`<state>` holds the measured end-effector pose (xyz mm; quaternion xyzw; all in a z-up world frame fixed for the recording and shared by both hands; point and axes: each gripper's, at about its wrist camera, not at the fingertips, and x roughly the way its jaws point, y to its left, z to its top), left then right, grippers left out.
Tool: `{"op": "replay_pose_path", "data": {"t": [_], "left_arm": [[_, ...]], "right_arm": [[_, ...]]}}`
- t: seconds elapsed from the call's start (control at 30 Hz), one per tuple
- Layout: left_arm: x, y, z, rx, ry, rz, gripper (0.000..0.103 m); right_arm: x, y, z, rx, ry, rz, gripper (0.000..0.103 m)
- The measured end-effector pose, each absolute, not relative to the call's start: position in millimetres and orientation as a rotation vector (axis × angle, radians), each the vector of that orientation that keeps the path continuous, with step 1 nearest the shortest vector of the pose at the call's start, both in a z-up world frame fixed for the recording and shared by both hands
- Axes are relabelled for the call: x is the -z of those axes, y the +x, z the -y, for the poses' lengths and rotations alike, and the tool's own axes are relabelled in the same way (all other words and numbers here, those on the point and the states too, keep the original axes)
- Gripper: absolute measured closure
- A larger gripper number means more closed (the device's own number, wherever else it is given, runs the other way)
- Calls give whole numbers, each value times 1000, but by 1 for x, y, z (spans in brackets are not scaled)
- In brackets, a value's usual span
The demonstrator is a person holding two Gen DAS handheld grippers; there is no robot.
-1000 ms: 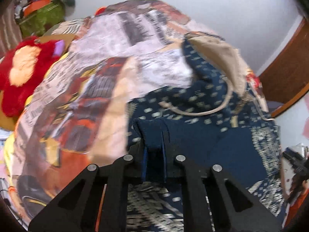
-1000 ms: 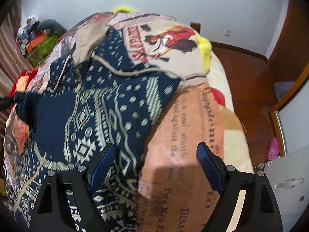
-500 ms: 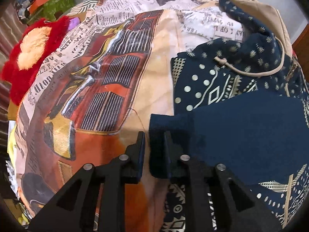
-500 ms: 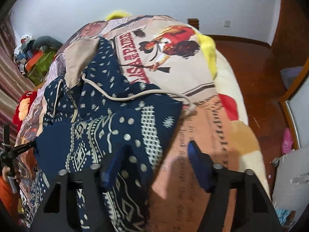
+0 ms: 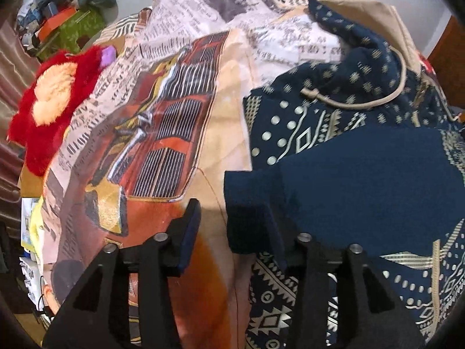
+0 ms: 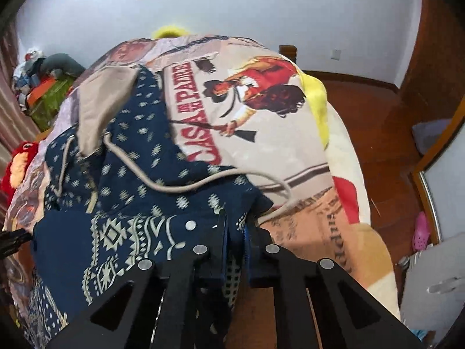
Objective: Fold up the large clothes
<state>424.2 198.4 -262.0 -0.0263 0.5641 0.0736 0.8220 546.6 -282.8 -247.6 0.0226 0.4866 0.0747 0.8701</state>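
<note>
A navy patterned hoodie with a tan-lined hood and tan drawstring lies on the printed bedspread. One sleeve is folded across its body, the plain navy cuff lying between my left fingers. My left gripper is open, its jaws spread either side of the cuff. In the right wrist view the hoodie fills the left half. My right gripper is shut on the hoodie's right edge near the shoulder, beside the drawstring.
A red and cream plush toy lies at the bed's left edge. A cluttered green bin stands beyond it. Wooden floor and a white cabinet lie to the right of the bed.
My left gripper has laid the sleeve cuff down on the hoodie and opened. My right gripper has moved in and closed on the hoodie's right edge.
</note>
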Motion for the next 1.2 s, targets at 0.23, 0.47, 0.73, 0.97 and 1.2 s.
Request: {"op": "replay_pose_path", "data": {"t": [0.23,0.47,0.73,0.97,1.2], "left_arm": [[230,431,-184,-135,-20,-1136,48],[194,455,-168,-104,17,-1060,41],[166,516,-140,-68,21,-999,37],[178,577,-136,-70,-120,-1017,34],[232,634,-153,-69,-318,-1107,35]], "right_arm": [[234,541,270,-176,-120,-1029,96],[187,529,272,-174,-215,-961,68],[142,549,250,-276,-79,-856,36],[168,611,211,-342,59,-920,36],[235,680,199,-329,279,-1055,38]]}}
